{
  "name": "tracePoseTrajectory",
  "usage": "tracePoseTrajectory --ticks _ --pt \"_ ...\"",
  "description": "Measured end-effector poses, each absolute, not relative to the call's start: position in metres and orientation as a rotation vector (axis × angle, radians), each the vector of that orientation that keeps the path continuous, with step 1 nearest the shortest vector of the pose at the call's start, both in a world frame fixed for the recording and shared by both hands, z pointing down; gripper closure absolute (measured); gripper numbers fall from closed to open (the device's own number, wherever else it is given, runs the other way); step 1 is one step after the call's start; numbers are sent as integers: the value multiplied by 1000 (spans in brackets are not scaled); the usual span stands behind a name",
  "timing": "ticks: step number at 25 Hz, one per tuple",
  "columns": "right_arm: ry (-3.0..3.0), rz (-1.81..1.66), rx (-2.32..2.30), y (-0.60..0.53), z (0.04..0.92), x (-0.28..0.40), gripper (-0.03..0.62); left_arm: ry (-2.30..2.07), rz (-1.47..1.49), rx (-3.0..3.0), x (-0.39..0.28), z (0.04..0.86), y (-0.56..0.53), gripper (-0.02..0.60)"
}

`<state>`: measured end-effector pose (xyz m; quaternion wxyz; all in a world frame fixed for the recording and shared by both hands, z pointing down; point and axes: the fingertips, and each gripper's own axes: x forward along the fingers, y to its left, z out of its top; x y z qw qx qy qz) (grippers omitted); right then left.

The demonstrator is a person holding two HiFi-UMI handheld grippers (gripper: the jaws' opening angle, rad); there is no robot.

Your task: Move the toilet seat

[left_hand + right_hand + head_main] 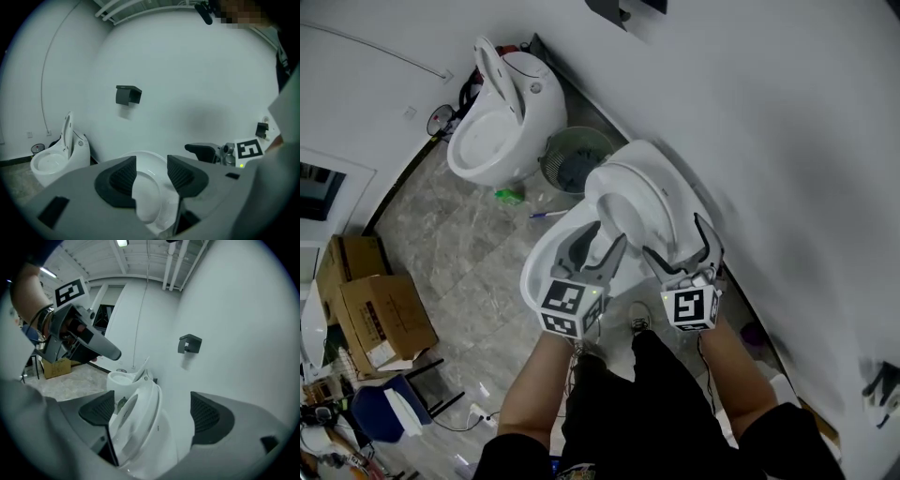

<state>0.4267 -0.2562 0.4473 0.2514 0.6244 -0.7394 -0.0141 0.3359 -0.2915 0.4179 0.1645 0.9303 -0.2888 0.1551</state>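
Observation:
The near white toilet (551, 261) stands against the wall with its seat (633, 208) tipped up towards the wall. My left gripper (606, 240) hovers over the bowl's front, jaws apart; in the left gripper view the seat (149, 190) shows in the gap between the pads (123, 176), untouched. My right gripper (676, 240) is at the seat's near edge, jaws wide. In the right gripper view the upright seat (137, 412) stands between the two pads (206, 416), and neither presses on it.
A second toilet (502, 122) with its lid up stands further along the wall, a mesh waste basket (572, 159) between the two. Cardboard boxes (380, 314) and a blue chair (389, 408) sit at the left. A dark paper holder (127, 94) hangs on the wall.

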Motion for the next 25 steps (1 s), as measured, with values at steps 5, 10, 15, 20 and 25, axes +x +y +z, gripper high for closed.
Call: tracePoseTrajectory --ticks 5,10,15,20,25 --pt "-2151 -98 1679 -263 407 392 94 -962 399 2638 283 381 -278 459" --pt "-2321 -66 1611 -266 377 339 112 -1130 373 2592 209 358 -264 558" --pt "-2527 31 1523 -247 348 269 218 -1285 319 2541 118 342 -242 572" --pt "-2552 -12 1569 -209 319 203 425 -1326 220 2494 28 330 -202 572" --pt "-2512 -63 1610 -155 292 123 588 -1302 190 2561 -56 309 -152 572"
